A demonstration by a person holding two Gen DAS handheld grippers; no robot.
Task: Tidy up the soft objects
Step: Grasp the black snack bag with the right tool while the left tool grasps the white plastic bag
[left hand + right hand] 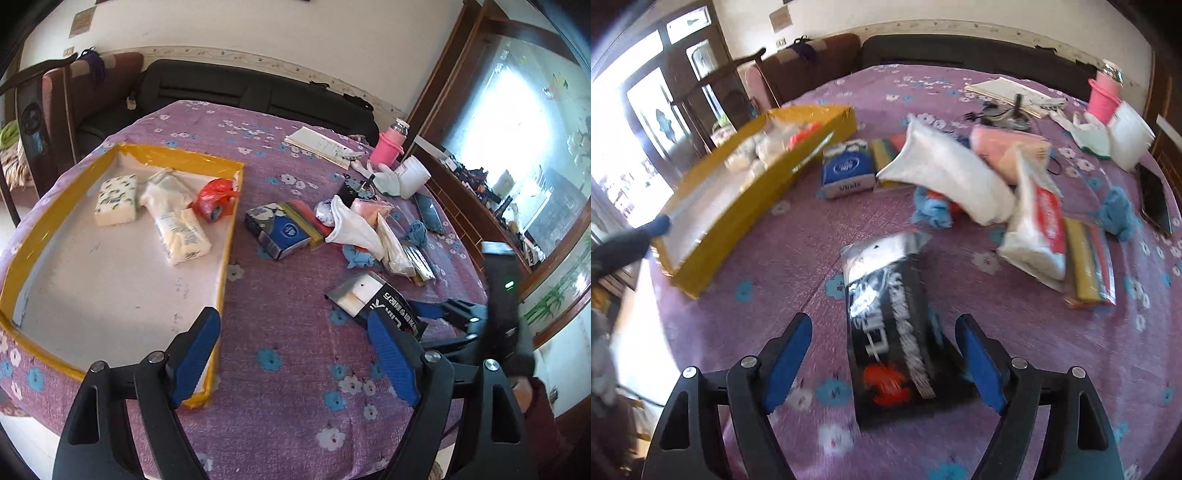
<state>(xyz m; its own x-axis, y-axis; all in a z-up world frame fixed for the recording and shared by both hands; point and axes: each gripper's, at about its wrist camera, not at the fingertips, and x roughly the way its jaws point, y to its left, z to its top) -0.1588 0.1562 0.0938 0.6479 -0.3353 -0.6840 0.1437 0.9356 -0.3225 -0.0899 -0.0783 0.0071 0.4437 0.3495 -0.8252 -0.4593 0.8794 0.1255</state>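
Right wrist view: black pouch (pixel 890 332) lies flat on the purple floral cloth (pixel 1052 350), between the spread fingers of the right gripper (pixel 882 363), no contact visible, frame blurred. White sock (pixel 945 181) and tissue pack (pixel 1039 225) further ahead, slightly right. Yellow-rimmed tray (pixel 768 184) ahead-left. Left gripper (pixel 295 356) open, empty, over the tray's (pixel 227 236) near corner; pouch (pixel 376 304) just right of it.
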